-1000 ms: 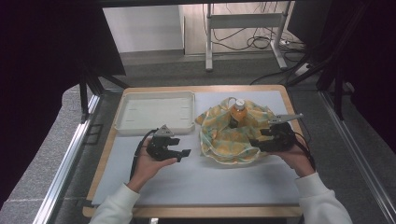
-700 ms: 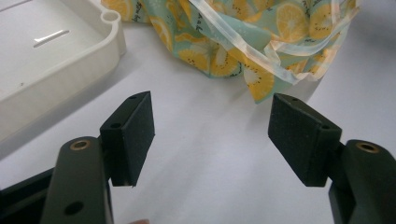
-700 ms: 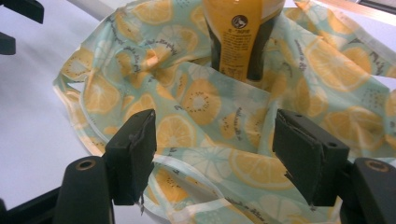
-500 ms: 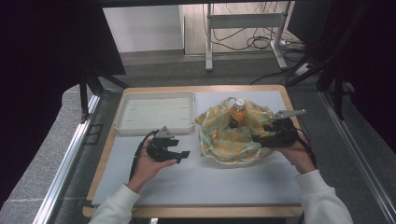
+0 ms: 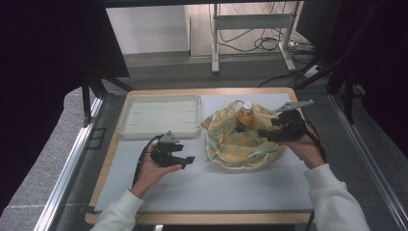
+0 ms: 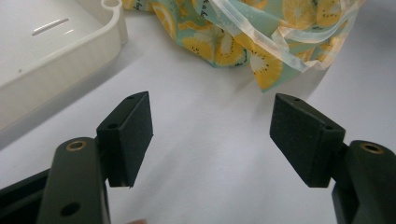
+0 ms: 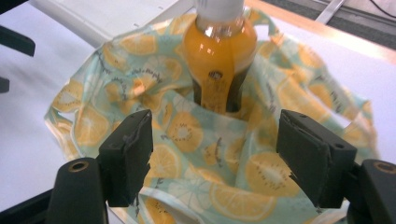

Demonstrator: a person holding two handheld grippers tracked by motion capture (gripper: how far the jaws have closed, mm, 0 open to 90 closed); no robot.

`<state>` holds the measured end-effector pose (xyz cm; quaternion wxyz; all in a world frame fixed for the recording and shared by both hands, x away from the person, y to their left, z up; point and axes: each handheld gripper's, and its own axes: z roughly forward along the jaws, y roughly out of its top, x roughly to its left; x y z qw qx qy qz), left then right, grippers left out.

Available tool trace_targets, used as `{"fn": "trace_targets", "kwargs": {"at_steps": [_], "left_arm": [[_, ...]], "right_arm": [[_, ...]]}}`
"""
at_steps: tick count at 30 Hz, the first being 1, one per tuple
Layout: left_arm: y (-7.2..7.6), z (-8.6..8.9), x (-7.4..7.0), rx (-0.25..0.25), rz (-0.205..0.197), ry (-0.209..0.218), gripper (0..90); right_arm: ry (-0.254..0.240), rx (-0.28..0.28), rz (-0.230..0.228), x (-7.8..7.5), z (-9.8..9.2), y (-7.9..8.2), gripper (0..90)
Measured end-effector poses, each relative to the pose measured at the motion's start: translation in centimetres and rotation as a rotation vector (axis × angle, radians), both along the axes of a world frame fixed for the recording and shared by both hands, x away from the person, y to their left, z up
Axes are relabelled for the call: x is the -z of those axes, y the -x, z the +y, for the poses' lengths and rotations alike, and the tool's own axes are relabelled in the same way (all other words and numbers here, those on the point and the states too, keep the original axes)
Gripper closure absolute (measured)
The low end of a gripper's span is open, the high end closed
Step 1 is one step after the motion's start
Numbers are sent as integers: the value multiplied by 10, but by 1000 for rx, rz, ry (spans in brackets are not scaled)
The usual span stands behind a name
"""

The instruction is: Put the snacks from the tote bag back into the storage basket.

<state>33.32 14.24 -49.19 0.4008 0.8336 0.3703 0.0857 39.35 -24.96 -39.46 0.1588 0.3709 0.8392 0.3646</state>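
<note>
The right tool (image 5: 262, 131) hovers over the near right part of a fruit-print cloth bag (image 5: 240, 139), its jaws spread wide with nothing between the pads; they have just been opening further, and in the right gripper view the pads stand clear above the printed fabric (image 7: 187, 140) without pressing it. Straight ahead of those jaws, just beyond them, an orange drink bottle (image 7: 219, 60) stands upright with its lower part sunk into the bag's mouth, the cloth bunched loosely around it. In the high view the bottle (image 5: 245, 115) rises from the far middle of the bag with its pale cap showing. The left tool (image 5: 185, 160) is held low over the white mat (image 5: 216, 187), well to the left of the bag, jaws also wide apart and empty; in the left gripper view the bag's edge (image 6: 261, 42) lies ahead and a little to the right, not touching the pads. A white tray (image 5: 159, 115) sits on the counter (image 5: 115, 149) beyond the left tool, just beside the bag's left edge.
</note>
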Motion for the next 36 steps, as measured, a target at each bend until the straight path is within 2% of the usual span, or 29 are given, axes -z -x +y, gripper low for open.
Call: {"fn": "trace_targets", "kwargs": {"at_steps": [8,16,24,27,33,36], "left_arm": [[2,2,2,-2,4,8,298],[2,4,2,4,11,23,298],[1,6,5,0,17,20,297],[0,6,6,0,23,20,297],[-1,6,7,-1,28,16,297],[-1,6,8,-9,21,13,298]], "right_arm": [[46,-6,-21,-28,9,-10,274],[71,-8,15,-40,23,-30,272],[101,-17,56,-40,40,-53,262],[112,-21,65,-38,46,-59,260],[133,-19,111,-32,57,-70,241],[146,-14,123,-29,61,-74,238]]}}
